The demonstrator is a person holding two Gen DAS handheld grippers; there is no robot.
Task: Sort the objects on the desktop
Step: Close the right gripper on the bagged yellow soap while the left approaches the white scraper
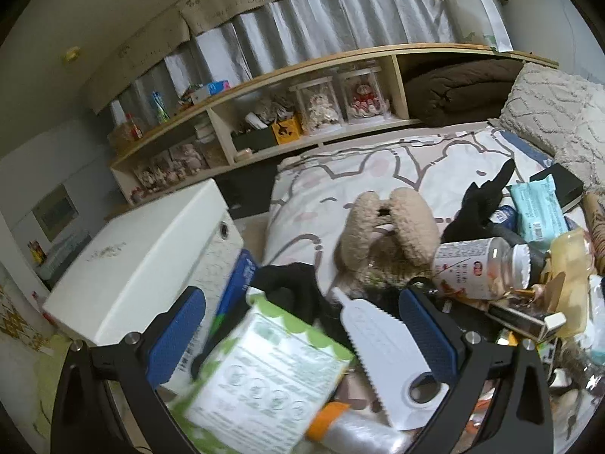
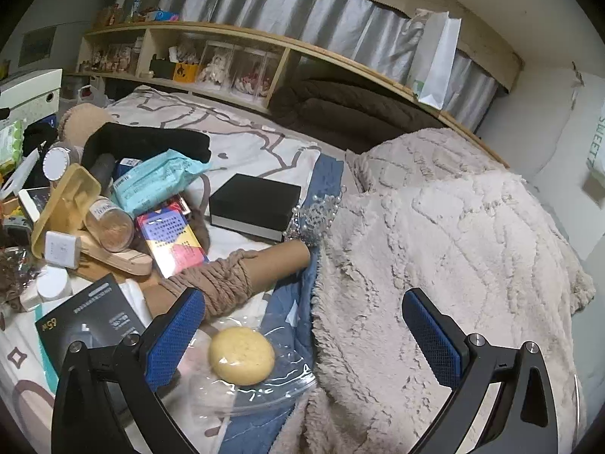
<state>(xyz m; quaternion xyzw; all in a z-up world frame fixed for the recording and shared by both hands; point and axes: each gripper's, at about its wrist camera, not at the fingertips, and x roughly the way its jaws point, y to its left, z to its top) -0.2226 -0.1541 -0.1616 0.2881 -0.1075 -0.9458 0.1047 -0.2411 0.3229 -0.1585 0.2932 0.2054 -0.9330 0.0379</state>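
Bed [image 1: 378, 174] heaped with clutter | left gripper [image 1: 302, 325]: jaws wide, straddling green-white packet [image 1: 261, 374] and white plastic knife [image 1: 382, 344] | right gripper [image 2: 302, 325]: jaws wide, empty, over bagged yellow sponge [image 2: 242, 355] | risk: closing catches both items; loose pile shifts.

1. Left gripper [image 1: 302, 325]: matt black plastic arms, blue pads with a fine knurled grain, bright metal bolts.
2. Between its pads: green-and-white pack [image 1: 261, 378], glossy printed film (blurred); just right of the pack, white serrated knife [image 1: 382, 352], smooth matt plastic.
3. Beyond the knife: tan plush toy [image 1: 389, 227], nubbly fleece.
4. Right gripper [image 2: 302, 325]: same finish. Near its left pad: yellow sponge [image 2: 242, 355], porous, in crinkled clear film.
5. Beyond the sponge: cardboard tube [image 2: 234, 276], matt brown, wound with rough twine.
6. Right of the sponge: beige blanket [image 2: 435, 249], tufted cloth.
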